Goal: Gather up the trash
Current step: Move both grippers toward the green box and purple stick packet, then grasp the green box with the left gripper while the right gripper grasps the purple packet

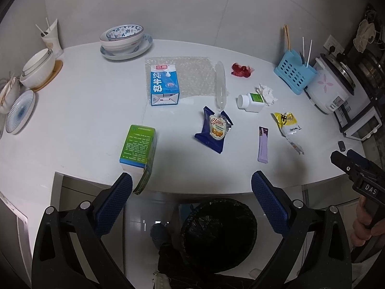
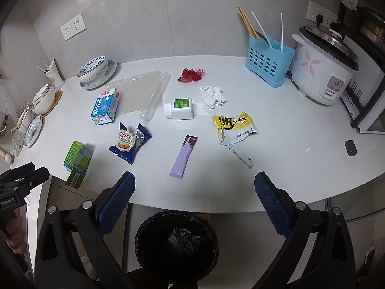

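Black-lined bin (image 2: 176,240) half hidden under counter (image 2: 288,168)

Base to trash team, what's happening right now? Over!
Left hand-held gripper and right hand-held gripper open, empty. Purple sachet and blue snack wrapper on white counter. Black-lined bin below, nothing blocking.

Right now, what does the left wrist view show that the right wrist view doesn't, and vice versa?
Only left wrist: the right hand-held gripper at the frame's right edge, jaws nearly closed, holding nothing visible.

Only right wrist: the left hand-held gripper at the left edge, and the rice cooker's control panel.

Both: white counter, milk carton, green box, blue snack wrapper, purple sachet, yellow wrapper, black-lined bin below the edge.
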The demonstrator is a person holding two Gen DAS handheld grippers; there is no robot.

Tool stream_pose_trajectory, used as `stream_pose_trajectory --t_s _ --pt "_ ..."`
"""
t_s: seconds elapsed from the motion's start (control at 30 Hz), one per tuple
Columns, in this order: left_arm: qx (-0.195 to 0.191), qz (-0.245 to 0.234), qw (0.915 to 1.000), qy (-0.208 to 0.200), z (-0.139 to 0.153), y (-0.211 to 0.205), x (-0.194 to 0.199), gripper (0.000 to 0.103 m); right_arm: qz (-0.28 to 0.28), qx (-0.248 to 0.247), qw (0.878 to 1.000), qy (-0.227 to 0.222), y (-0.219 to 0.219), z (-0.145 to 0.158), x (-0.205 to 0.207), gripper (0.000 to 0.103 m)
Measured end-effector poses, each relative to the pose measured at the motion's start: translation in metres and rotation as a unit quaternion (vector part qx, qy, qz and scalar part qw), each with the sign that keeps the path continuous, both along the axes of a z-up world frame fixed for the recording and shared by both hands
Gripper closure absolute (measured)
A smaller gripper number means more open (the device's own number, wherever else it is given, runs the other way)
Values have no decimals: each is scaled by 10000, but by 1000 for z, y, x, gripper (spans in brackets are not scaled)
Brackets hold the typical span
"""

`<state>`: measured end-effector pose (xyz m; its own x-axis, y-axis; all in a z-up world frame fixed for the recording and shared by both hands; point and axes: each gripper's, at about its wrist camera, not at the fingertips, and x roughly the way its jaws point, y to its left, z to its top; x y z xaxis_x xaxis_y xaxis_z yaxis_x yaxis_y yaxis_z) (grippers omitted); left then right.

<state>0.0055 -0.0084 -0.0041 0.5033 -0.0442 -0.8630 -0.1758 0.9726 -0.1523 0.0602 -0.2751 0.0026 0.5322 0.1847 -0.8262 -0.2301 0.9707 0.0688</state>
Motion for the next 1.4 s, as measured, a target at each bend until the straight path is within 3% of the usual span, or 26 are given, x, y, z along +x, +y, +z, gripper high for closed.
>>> stream_pose_trajectory --t_s 0.8,1.03,1.4 --pt "79 -38 9999 81 -3 3 6 6 23 -10 9999 159 2 -10 12 8" --pt "70 54 9993 364 -32 32 26 6 75 -168 9988 465 25 -39 39 8" --pt "21 10 9953 963 -90 78 66 6 -112 -375 9918 1221 70 -99 101 20"
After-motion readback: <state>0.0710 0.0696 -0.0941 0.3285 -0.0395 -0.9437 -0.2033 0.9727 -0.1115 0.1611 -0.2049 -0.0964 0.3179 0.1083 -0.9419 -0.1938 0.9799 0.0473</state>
